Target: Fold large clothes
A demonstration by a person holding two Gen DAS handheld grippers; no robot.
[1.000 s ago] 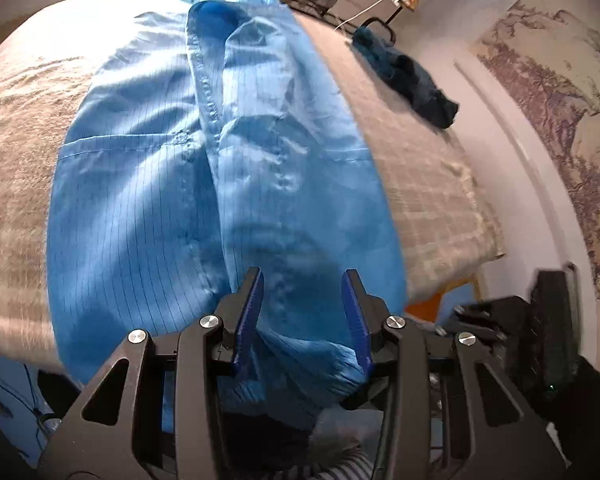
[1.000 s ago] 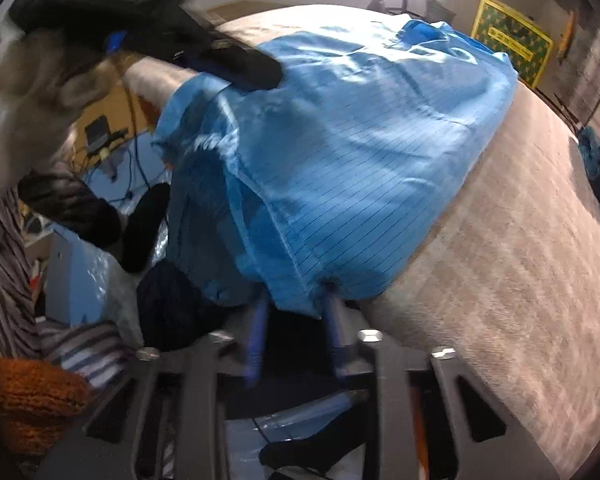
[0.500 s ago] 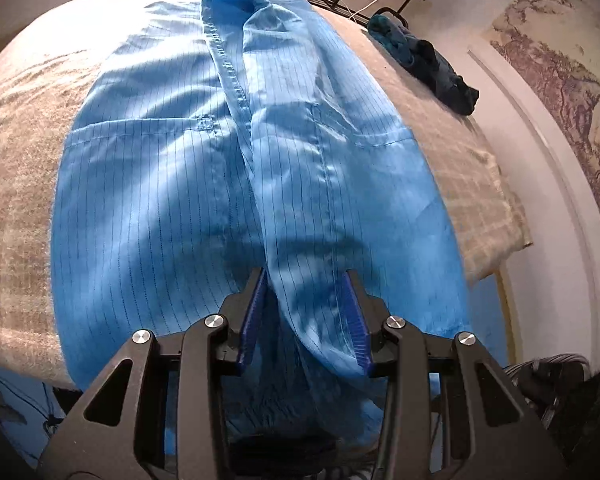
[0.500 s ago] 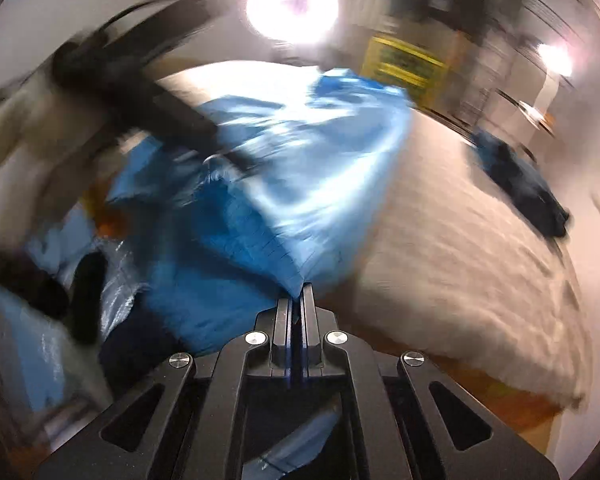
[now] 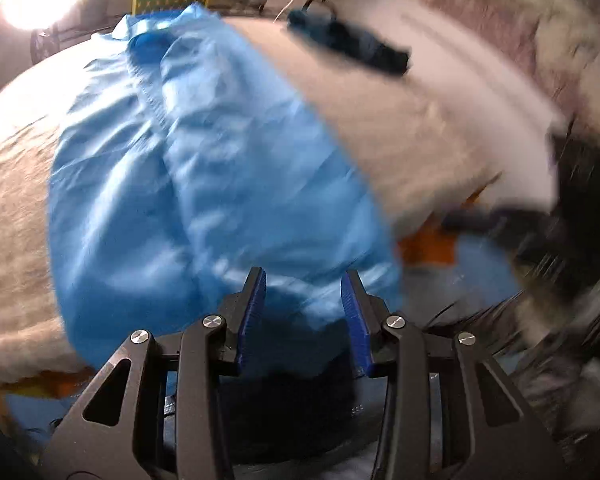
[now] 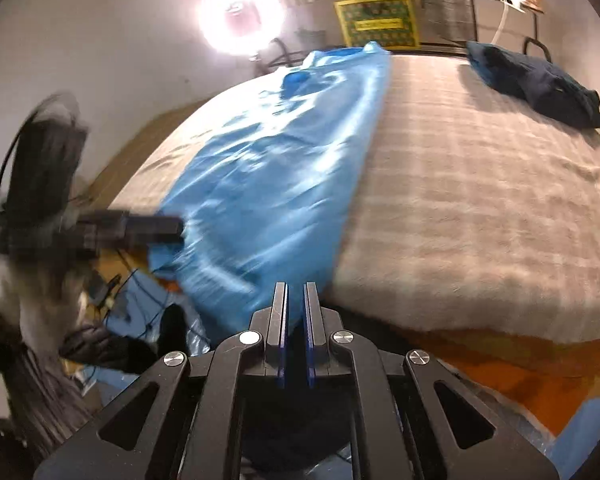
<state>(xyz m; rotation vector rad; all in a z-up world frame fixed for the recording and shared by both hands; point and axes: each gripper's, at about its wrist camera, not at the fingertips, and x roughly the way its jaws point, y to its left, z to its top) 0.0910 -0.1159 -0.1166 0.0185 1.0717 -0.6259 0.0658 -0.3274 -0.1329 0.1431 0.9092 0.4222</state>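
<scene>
On the bed (image 6: 480, 208), right tool (image 6: 295, 300) pinches blue garment (image 6: 268, 184); left tool (image 5: 303, 292) gapes wide.

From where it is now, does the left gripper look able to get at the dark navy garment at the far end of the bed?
Probably not without moving: the left gripper straddles the blue striped coat's near hem, while the dark navy garment lies far across the bed.

Motion blur smears the coat (image 5: 204, 184), so its stripes cannot be read. Its near hem is hidden behind the left gripper (image 5: 303, 300). Left of the coat, the right wrist view shows that gripper (image 6: 140, 230) only as a dark streak.
</scene>
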